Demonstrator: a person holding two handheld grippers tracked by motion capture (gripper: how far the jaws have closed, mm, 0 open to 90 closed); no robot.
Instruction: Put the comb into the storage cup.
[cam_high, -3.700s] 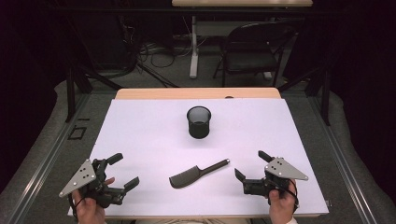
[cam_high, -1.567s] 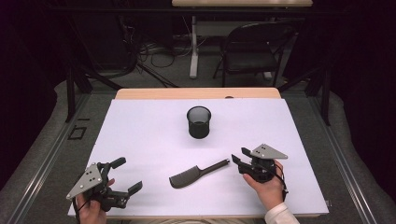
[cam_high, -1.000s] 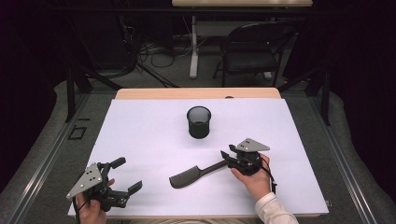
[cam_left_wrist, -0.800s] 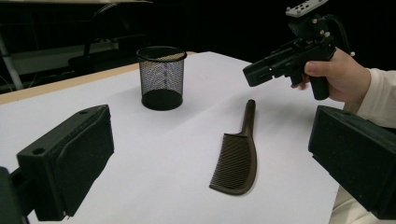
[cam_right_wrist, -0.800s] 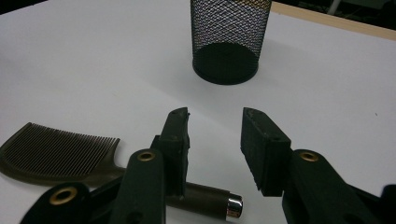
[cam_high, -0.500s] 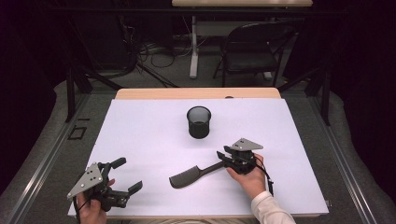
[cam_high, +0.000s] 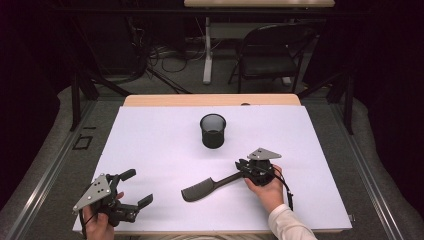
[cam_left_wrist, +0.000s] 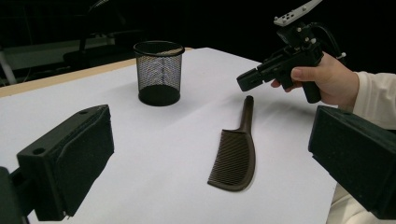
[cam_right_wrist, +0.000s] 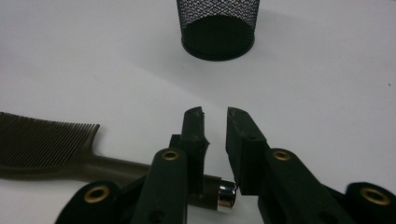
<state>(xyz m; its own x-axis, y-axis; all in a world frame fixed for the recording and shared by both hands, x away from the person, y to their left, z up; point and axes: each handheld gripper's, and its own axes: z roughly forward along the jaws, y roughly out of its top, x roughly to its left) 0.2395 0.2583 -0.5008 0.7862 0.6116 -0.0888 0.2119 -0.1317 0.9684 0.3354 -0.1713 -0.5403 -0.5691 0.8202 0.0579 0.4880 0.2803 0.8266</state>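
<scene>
Right gripper (cam_high: 243, 166) is hovering at the handle tip of a dark comb (cam_high: 210, 185) lying flat on the white table (cam_high: 150, 145) — its jaws have just been narrowing, a slim gap remaining, nothing gripped. Beyond stands a black mesh cup (cam_high: 213, 131). Left gripper (cam_high: 136, 189) is resting wide — near the table's front edge.

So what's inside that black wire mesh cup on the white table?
The black wire mesh cup looks empty: light shows through its mesh and nothing stands above its rim. Its solid dark base band hides the very bottom.

Dark brown comb (cam_high: 202, 188) flat on white table, handle rightward.
</scene>
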